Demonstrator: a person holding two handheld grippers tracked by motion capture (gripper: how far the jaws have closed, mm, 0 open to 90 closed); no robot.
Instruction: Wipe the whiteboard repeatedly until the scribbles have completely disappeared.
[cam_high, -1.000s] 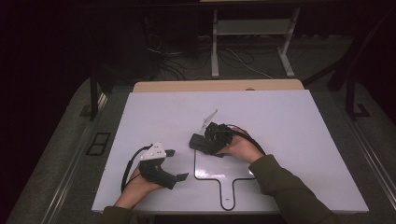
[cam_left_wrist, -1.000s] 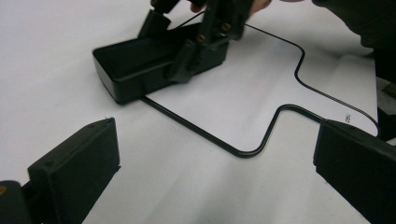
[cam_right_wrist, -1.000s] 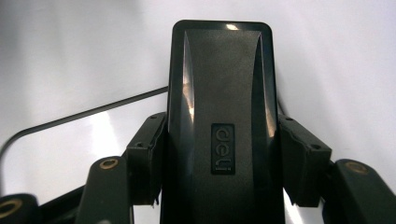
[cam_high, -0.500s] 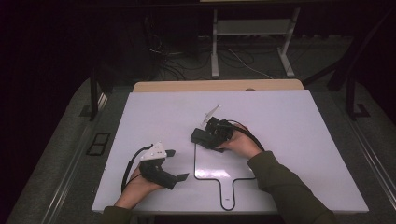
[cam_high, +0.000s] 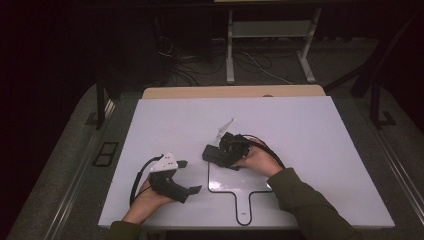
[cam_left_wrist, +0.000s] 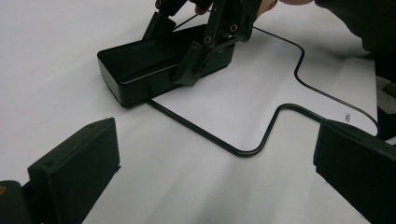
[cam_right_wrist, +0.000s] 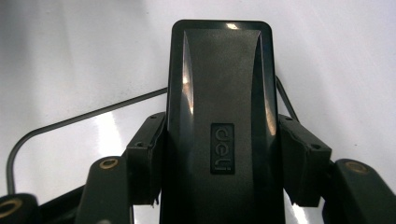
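Note:
A black oblong case (cam_high: 211, 154) with a raised logo (cam_right_wrist: 222, 148) sits at the top left corner of a black paddle-shaped outline (cam_high: 250, 189) drawn on the white table. My right gripper (cam_high: 220, 152) is shut on the case, with its fingers (cam_right_wrist: 147, 156) pressing both long sides. In the left gripper view the case (cam_left_wrist: 135, 70) rests flat on the table, and the right gripper (cam_left_wrist: 201, 51) clamps it from behind. My left gripper (cam_high: 189, 176) lies near the front left of the table with its jaws open wide and nothing between them (cam_left_wrist: 215, 168).
The outline (cam_left_wrist: 243, 151) runs across the white tabletop (cam_high: 310, 130) in front of the left gripper. A wooden strip (cam_high: 235, 92) lines the table's far edge. Beyond it, cables and a metal stand (cam_high: 270, 45) sit on the dark floor.
The right gripper with the black case has barely shifted. The left gripper has stayed put.

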